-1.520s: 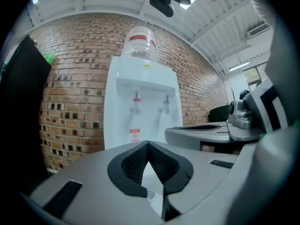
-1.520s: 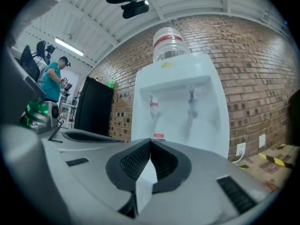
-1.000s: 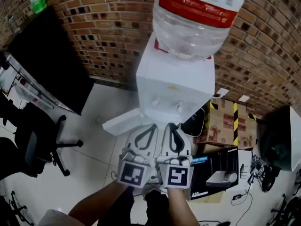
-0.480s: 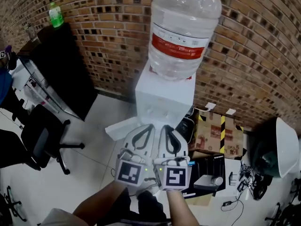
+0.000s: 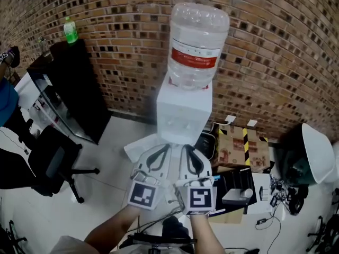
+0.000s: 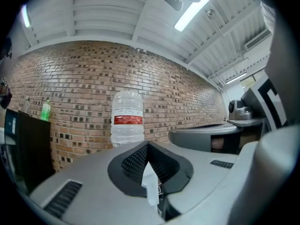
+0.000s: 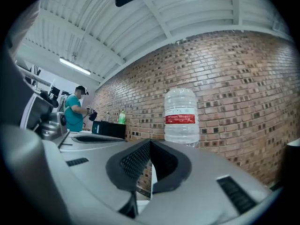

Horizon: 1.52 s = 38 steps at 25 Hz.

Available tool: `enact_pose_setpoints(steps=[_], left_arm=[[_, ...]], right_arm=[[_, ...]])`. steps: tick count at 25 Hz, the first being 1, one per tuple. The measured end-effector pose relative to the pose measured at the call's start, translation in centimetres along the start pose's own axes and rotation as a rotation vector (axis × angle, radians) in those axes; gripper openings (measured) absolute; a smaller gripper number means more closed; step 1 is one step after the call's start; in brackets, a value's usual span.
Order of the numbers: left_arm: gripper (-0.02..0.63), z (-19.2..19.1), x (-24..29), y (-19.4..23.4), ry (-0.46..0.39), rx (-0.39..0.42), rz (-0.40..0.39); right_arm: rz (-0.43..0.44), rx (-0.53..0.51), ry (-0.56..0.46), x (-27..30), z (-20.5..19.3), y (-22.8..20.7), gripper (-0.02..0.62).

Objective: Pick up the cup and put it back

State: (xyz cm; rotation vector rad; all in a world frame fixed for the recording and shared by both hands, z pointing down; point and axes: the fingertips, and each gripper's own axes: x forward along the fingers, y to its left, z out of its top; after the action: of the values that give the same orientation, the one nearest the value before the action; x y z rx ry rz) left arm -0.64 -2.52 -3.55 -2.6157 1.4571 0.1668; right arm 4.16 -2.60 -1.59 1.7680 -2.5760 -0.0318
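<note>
left gripper (image 5: 167, 148) and right gripper (image 5: 186, 148) both pinched shut, empty. water bottle (image 5: 197, 41) on white dispenser (image 5: 183, 112) wears red label (image 5: 194, 58) (print too small to read).

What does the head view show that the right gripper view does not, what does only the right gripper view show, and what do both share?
Head view only: the office chair and the taped cardboard box on the floor. Right gripper view only: the ceiling light and a person in a teal shirt. Both: the water bottle, the green bottle and the brick wall.
</note>
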Motion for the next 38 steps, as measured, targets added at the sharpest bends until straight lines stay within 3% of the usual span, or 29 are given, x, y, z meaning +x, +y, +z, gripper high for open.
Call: enact_pose_setpoints(steps=[15,26,38], left_arm=[[0.003,4.7,-17.8,-3.0,-0.016,-0.047,-0.080],[0.003,6.6,-20.8,-5.9,-0.031,-0.048,-0.100],[0.003,7.4,-21.9,-7.5,-0.052,-0.039,-0.115]], right_arm=[[-0.041,0.014,0.000,-14.1,2.2,13.8,0.003],[-0.049,-0.006,0.042,-18.5,2.0,15.3,0.002],[-0.080,0.007,0.011,-20.3,3.0,15.2,0.002]])
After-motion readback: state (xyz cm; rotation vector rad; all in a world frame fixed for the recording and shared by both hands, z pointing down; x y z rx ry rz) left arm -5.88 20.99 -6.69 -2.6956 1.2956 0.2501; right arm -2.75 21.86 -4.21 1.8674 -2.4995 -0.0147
